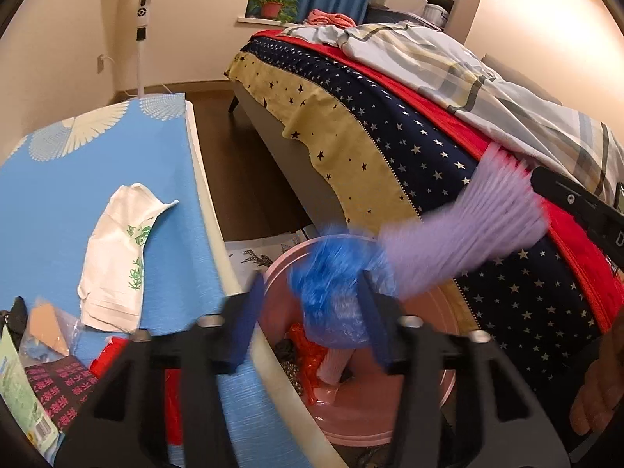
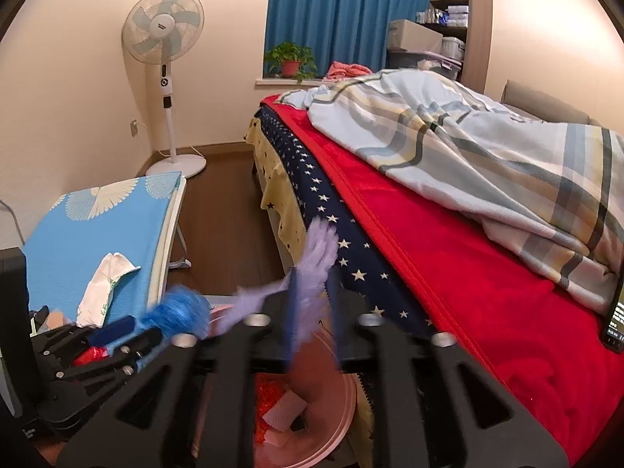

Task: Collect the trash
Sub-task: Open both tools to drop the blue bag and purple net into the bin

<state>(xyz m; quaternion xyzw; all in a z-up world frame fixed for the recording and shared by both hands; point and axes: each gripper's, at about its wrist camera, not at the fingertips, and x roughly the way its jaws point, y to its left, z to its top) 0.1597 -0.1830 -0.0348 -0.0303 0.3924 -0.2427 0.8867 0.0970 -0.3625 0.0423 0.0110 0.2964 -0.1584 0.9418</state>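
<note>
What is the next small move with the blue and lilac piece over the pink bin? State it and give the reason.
Probably draw both grippers back so it drops clear. The left gripper's jaws stand wider than the blue bundle between them, the right gripper's straddle the lilac strip, and the pink bin lies beneath, already holding trash.

You're in a bedroom with cream walls [image 2: 78, 78] and a dark wood floor [image 2: 226, 210]. A white pedestal fan [image 2: 163, 35] stands in the corner. Blue curtains [image 2: 343, 15] hang behind a potted plant [image 2: 290, 58] on the windowsill. Your bed [image 2: 468, 257] carries a red blanket and plaid duvet [image 2: 487, 148]; shelves [image 2: 452, 4] stand beyond it.
</note>
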